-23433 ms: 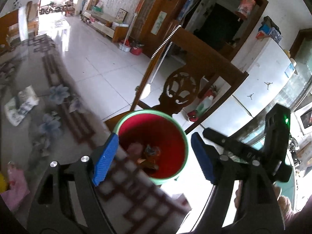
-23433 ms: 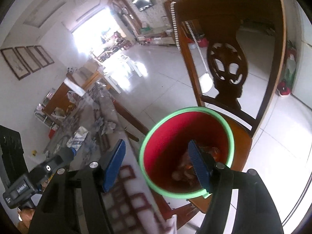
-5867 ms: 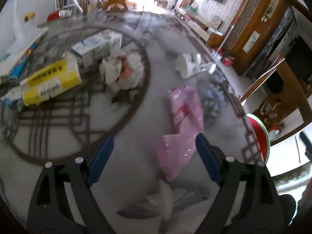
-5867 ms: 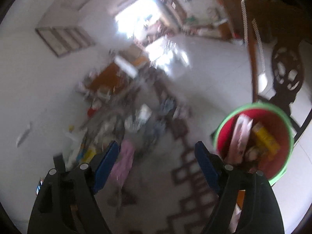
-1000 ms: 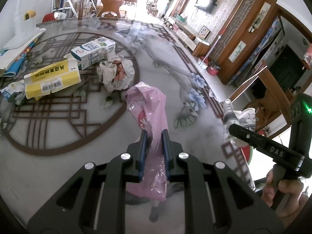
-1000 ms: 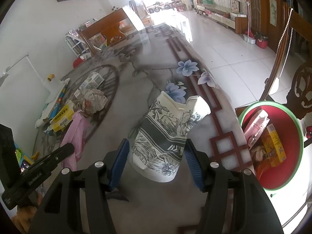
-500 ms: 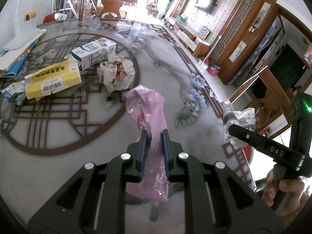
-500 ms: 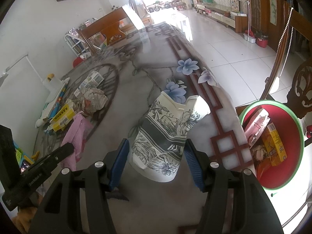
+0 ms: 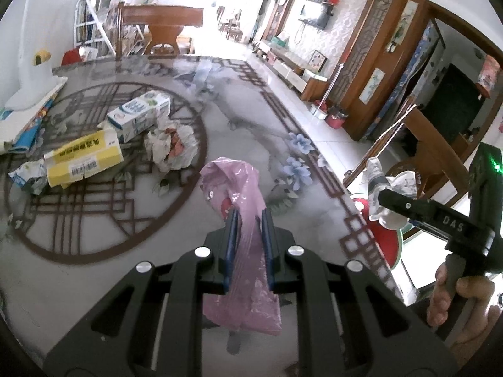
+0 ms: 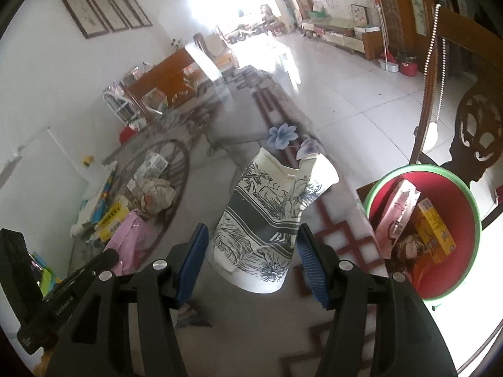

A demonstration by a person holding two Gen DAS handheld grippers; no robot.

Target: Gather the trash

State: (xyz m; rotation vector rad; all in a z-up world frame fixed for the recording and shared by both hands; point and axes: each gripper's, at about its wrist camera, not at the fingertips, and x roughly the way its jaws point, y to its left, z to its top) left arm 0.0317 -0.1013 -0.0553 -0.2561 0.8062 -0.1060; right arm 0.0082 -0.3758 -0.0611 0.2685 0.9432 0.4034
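the red bucket [image 10: 446, 286] with a green rim stands just off the counter [image 9: 94, 282] edge and holds a pink packet [image 10: 396, 216], a yellow box [image 10: 435, 231] and crumpled scraps. the left tool [image 9: 249, 229] is nearly closed, pinching a crinkly pink plastic bag [image 9: 242, 207] above the counter, inward from the bucket. the right tool [image 10: 251, 253] is about half open, its blue pads pressing a crushed paper cup [image 10: 270, 220] printed with grey flowers, beside the bucket.
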